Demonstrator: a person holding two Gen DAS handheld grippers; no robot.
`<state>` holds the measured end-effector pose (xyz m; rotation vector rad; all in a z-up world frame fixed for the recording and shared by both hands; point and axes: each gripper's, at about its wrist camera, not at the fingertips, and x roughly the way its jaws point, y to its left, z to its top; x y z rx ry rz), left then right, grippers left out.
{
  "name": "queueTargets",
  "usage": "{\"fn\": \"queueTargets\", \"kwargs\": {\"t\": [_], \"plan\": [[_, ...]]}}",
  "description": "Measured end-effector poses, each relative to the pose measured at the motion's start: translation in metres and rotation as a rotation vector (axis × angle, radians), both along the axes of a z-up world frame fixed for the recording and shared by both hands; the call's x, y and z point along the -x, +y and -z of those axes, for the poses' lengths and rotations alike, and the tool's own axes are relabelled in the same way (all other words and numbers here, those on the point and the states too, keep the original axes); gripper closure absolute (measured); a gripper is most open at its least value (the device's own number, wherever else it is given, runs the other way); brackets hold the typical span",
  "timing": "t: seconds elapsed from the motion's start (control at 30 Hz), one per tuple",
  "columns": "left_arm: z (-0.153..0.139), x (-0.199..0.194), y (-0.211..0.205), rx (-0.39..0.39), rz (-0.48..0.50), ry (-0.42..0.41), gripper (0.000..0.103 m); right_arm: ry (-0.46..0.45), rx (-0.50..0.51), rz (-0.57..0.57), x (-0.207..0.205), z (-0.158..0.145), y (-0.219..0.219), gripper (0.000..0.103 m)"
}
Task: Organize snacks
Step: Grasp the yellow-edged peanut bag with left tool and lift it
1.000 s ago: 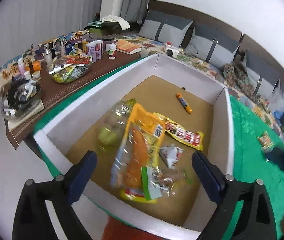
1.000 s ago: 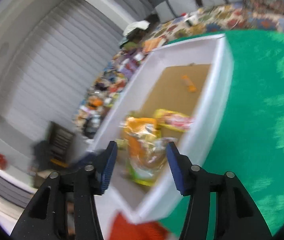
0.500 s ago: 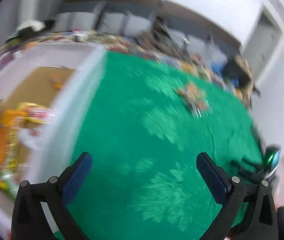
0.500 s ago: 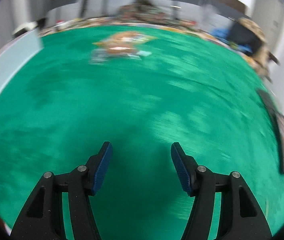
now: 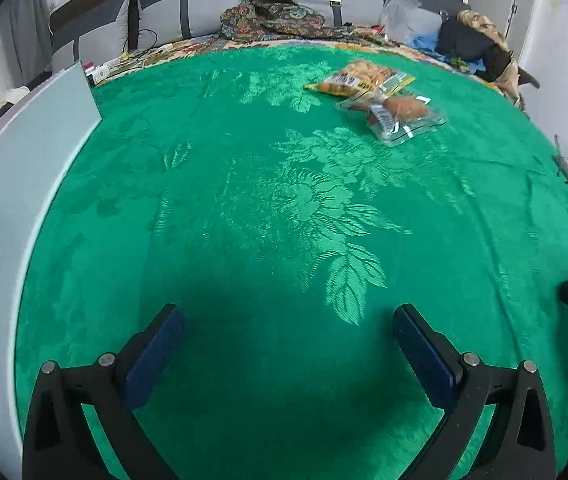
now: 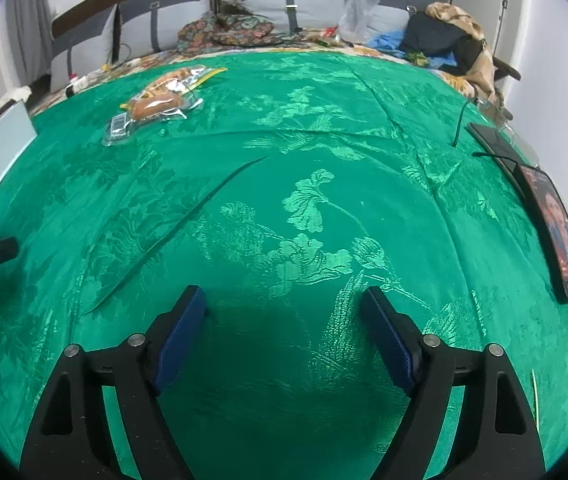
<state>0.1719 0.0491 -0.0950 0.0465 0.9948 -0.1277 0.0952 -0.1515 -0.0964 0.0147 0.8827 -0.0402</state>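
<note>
Two fisheye views look out over a surface covered in a green cloth (image 5: 284, 208) with a woven flower pattern. The left tongs (image 5: 288, 344) are spread wide apart and hold nothing; the right tongs (image 6: 284, 332) are also open, less widely, and empty. Two snack packets lie touching each other far across the cloth: a yellow packet (image 5: 360, 78) and a clear packet (image 5: 396, 114) with a brown bun inside. Only the left view shows the long white wall of a box (image 5: 8, 208) running along its left edge. Only the right view shows a phone (image 6: 560, 232) with a lit screen near the cloth's right edge. Behind the surface are grey cushions (image 6: 308, 4), patterned fabric and piled clothes.
</note>
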Motion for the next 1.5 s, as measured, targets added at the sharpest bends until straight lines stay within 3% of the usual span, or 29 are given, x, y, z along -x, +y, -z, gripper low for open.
{"fn": "queueTargets", "kwargs": {"t": [0.27,0.63,0.73,0.83,0.97,1.03,1.1,1.17,1.23,1.37,1.5], "plan": [[0.002,-0.003,-0.001,0.001,0.004,-0.048,0.000,0.000,0.001,0.000,0.001,0.000,-0.001,0.020],[0.002,-0.003,0.000,-0.001,0.002,-0.048,0.000,0.000,0.001,0.000,0.000,0.000,-0.001,0.019],[0.000,-0.008,0.000,-0.005,0.013,-0.013,0.000,0.000,0.001,0.000,0.000,0.000,-0.001,0.019],[-0.006,-0.033,-0.003,0.007,0.090,0.093,0.001,0.000,0.001,0.000,0.000,0.000,-0.001,0.019],[-0.043,-0.086,-0.007,0.096,0.154,0.058,0.001,0.000,0.000,-0.001,0.000,0.000,-0.001,0.019],[-0.065,-0.129,-0.022,0.119,0.197,0.046,0.001,0.000,-0.003,-0.004,0.008,0.002,-0.021,0.019],[-0.074,-0.168,-0.040,0.114,0.241,0.059,0.001,0.000,-0.006,-0.005,0.009,0.002,-0.023,0.019],[-0.078,-0.207,-0.066,0.051,0.284,0.058,0.001,0.000,-0.007,-0.006,0.010,0.002,-0.025,0.018],[-0.073,-0.242,-0.090,0.013,0.329,0.065,0.001,0.000,-0.008,-0.007,0.011,0.003,-0.025,0.018],[-0.042,-0.296,-0.119,0.033,0.382,0.163,0.001,0.002,-0.007,-0.013,0.009,0.003,-0.025,0.016],[-0.008,-0.313,-0.128,-0.054,0.342,0.207,0.001,0.002,-0.008,-0.013,0.009,0.004,-0.025,0.016]]}}
